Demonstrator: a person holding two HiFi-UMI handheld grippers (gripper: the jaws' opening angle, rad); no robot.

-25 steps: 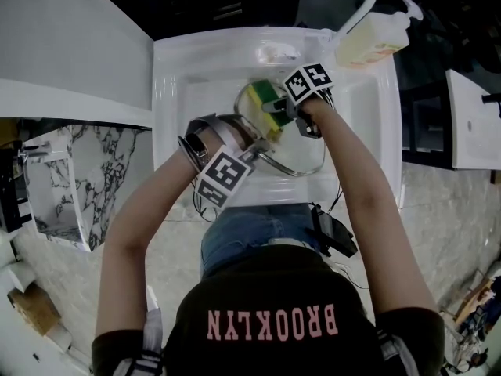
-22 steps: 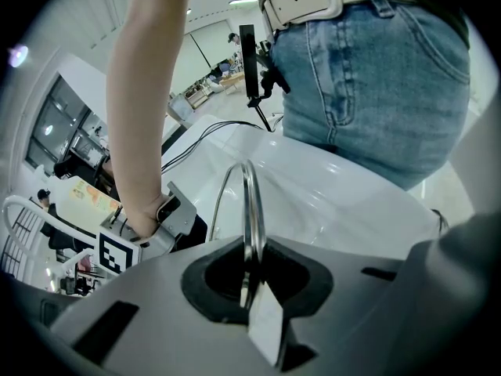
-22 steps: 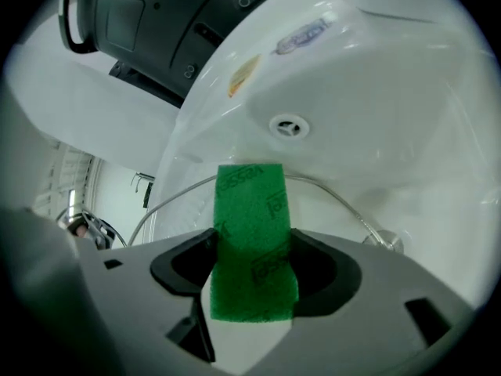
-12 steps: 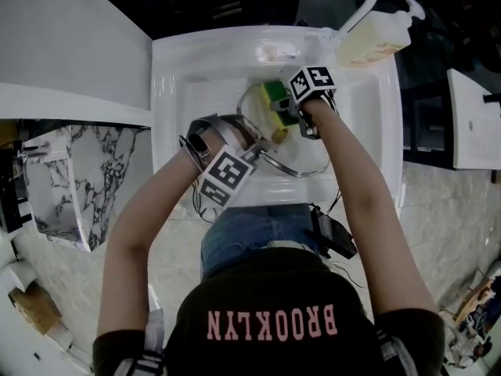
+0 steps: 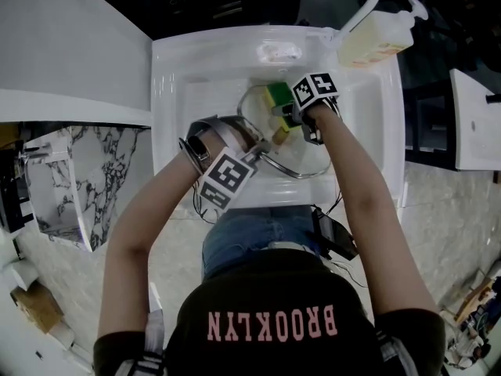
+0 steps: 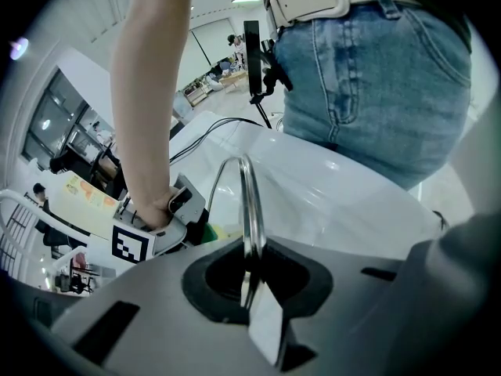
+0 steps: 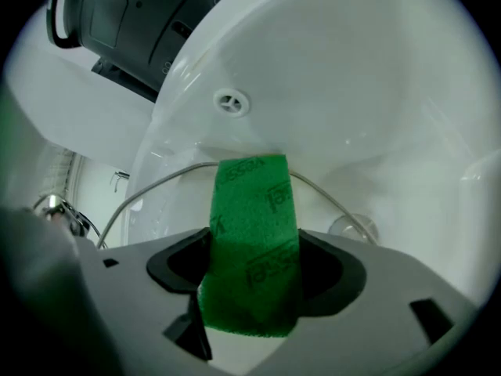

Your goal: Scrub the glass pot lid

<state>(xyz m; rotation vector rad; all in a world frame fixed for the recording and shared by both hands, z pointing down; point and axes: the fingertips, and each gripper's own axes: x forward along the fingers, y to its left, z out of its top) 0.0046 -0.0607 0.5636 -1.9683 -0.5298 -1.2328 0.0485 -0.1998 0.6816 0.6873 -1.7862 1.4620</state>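
Looks more like a mocked-up wash station in a big open lab or office hall than a home kitchen. There's a white sink (image 5: 164,131) with a faucet (image 5: 366,5), a pump soap bottle (image 5: 376,41) and a marble-look panel (image 5: 63,178). Further back are strip ceiling lights (image 6: 246,0), an equipment stand (image 6: 252,53) and people (image 6: 59,163).

The head view looks steeply down from overhead onto the sink (image 5: 168,77). The left gripper view rides close behind its jaws, facing back toward the person's jeans (image 6: 376,77) — the right gripper view, equally close, faces down into the sink beyond its jaws. All three catch the rim of the glass pot lid (image 5: 297,175).
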